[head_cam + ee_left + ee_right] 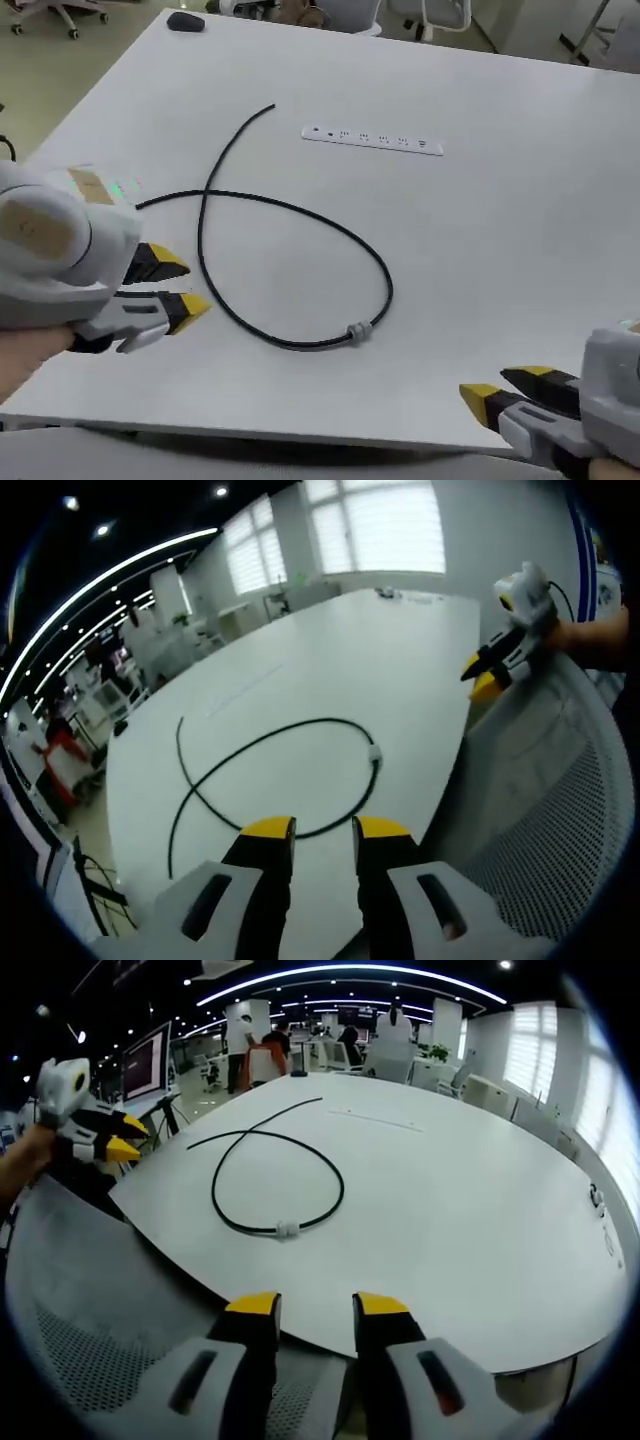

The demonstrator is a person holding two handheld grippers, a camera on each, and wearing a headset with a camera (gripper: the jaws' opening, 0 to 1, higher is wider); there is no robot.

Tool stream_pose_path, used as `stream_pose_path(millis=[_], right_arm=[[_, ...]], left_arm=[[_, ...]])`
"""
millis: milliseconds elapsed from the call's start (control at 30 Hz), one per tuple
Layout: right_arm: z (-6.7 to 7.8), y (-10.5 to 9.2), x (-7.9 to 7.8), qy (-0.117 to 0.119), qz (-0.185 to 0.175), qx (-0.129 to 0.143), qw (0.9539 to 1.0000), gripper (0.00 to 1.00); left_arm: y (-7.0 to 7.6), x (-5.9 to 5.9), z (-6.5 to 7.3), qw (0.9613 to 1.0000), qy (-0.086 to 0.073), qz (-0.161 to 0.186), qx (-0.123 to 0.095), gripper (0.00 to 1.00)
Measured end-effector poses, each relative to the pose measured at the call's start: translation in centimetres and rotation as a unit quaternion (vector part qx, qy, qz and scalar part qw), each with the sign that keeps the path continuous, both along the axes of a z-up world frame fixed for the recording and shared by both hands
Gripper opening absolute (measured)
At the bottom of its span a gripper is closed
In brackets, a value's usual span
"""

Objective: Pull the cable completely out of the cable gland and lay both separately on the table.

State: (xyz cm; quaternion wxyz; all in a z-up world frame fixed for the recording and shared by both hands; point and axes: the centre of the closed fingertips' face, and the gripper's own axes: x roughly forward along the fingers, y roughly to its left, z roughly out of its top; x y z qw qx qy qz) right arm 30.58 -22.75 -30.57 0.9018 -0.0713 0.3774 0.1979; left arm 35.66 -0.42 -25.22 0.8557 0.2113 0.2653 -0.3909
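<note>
A black cable (300, 215) lies in a crossed loop on the white table (500, 230), also seen as the cable (250, 750) and the cable (260, 1150). A small grey cable gland (357, 332) sits threaded on the cable at the loop's near side, the gland (375, 754), the gland (287, 1229). My left gripper (180, 285) hovers open at the table's near left edge, a short way left of the loop; its own view shows the left gripper (322, 830) with nothing between the jaws. My right gripper (510, 385) is open near the front right edge, apart from the gland, the right gripper (315, 1305).
A white power strip (372, 140) lies beyond the loop. A dark computer mouse (185, 22) rests at the far left corner. Office chairs stand behind the table. A grey mesh chair back (120, 1290) sits below the near edge.
</note>
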Motion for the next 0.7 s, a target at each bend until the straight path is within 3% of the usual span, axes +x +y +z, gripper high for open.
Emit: stream_pose_path(millis=[100,233,333,433,500,533,600,633,700], right_arm=[[0.1,-0.1,0.0,-0.002,-0.003,0.000,1.0000,0.31],[0.2,0.0,0.1,-0.007,-0.001,0.002,1.0000,0.32],[0.2,-0.1,0.1,-0.008,-0.004,0.004,0.9999,0.32],[0.2,-0.1,0.1,-0.008,-0.005,0.006,0.9999,0.33],[0.2,-0.1,0.0,-0.005,-0.005,0.006,1.0000,0.33],[0.2,-0.1,0.0,-0.005,-0.004,0.007,1.0000,0.33],[0.1,-0.1,0.0,-0.004,-0.003,0.008,1.0000,0.33],[0.1,-0.1,0.0,-0.003,-0.003,0.008,1.0000,0.33],[0.1,-0.1,0.0,-0.003,-0.003,0.009,0.9999,0.33]], left_arm=[[-3.2,0.6,-0.2,0.9996,0.012,-0.023,-0.008,0.24],[-5.9,1.9,-1.2,0.9986,0.033,-0.037,-0.017,0.24],[-8.5,2.6,-2.7,0.9967,0.053,-0.059,-0.018,0.25],[-9.8,3.2,-4.0,0.9953,0.070,-0.066,-0.018,0.26],[-11.5,3.3,-6.0,0.9907,0.107,-0.082,-0.023,0.26],[-12.2,3.7,-6.7,0.9900,0.106,-0.091,-0.021,0.26],[-13.2,3.8,-8.0,0.9868,0.124,-0.099,-0.031,0.26],[-13.4,3.9,-8.8,0.9857,0.130,-0.104,-0.027,0.26],[-13.2,4.1,-10.9,0.9837,0.138,-0.114,0.009,0.25]])
